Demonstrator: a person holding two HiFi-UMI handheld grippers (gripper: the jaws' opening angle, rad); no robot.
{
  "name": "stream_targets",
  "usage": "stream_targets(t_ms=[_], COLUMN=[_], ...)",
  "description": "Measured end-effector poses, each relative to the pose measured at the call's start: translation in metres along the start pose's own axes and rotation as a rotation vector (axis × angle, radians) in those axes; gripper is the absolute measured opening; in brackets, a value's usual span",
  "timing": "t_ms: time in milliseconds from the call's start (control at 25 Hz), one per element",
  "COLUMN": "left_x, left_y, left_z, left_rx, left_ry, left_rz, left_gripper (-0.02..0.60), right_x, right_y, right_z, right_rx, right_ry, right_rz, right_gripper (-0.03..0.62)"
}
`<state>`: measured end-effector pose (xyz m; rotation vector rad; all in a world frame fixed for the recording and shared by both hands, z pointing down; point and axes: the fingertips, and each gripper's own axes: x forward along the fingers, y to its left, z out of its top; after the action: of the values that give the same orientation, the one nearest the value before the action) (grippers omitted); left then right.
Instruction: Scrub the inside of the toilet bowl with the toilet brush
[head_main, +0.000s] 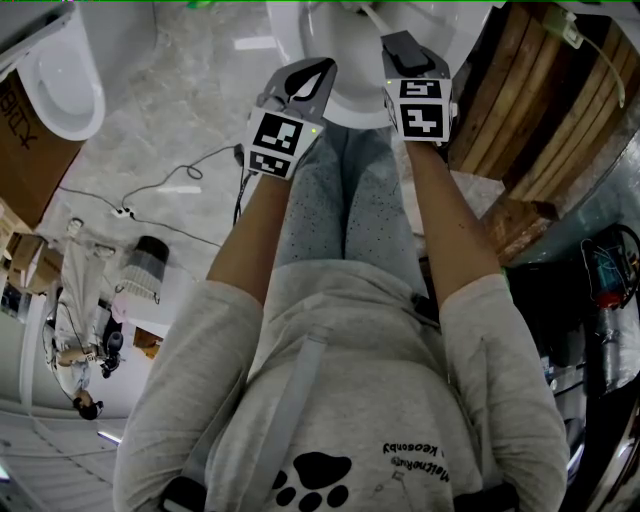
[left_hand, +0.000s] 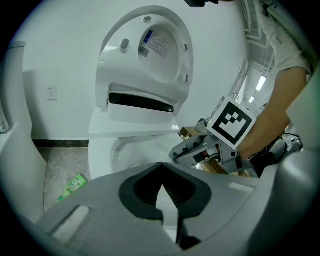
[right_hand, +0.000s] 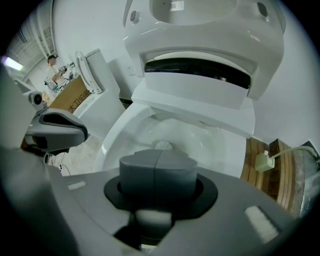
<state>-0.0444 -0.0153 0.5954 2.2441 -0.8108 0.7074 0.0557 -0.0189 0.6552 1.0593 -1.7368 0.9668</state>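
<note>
The white toilet has its lid (left_hand: 160, 45) and seat raised, and its open bowl (left_hand: 132, 150) lies just ahead of both grippers. In the head view the bowl (head_main: 350, 70) is at the top centre, past the person's knees. My left gripper (left_hand: 162, 167) hovers in front of the rim with its dark pads meeting at the tips and nothing between them. My right gripper (right_hand: 157, 155) hangs over the bowl (right_hand: 165, 127) with its grey jaws pressed together along a seam, holding nothing. The two grippers (head_main: 300, 95) (head_main: 415, 80) are side by side. No toilet brush shows in any view.
A green packet (left_hand: 72, 185) lies on the floor left of the toilet. A second toilet (head_main: 60, 80) and a cardboard box (head_main: 20, 140) stand further left. A wooden pallet (head_main: 540, 110) leans at the right, with a white plug (right_hand: 263, 161). Cables (head_main: 160, 190) cross the marble floor.
</note>
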Motion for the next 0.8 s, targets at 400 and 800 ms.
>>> stream_targets(t_ms=[400, 800], left_x=[0.001, 0.01], left_y=[0.0, -0.014], left_z=[0.002, 0.003], left_rx=[0.011, 0.028], left_ry=[0.01, 0.024], left_rz=[0.005, -0.022], left_gripper=[-0.005, -0.005], right_x=[0.003, -0.002], right_y=[-0.03, -0.065], right_z=[0.004, 0.002], right_rx=[0.031, 0.14], right_ry=[-0.007, -0.032], right_rz=[-0.037, -0.07], right_gripper=[0.149, 0.149])
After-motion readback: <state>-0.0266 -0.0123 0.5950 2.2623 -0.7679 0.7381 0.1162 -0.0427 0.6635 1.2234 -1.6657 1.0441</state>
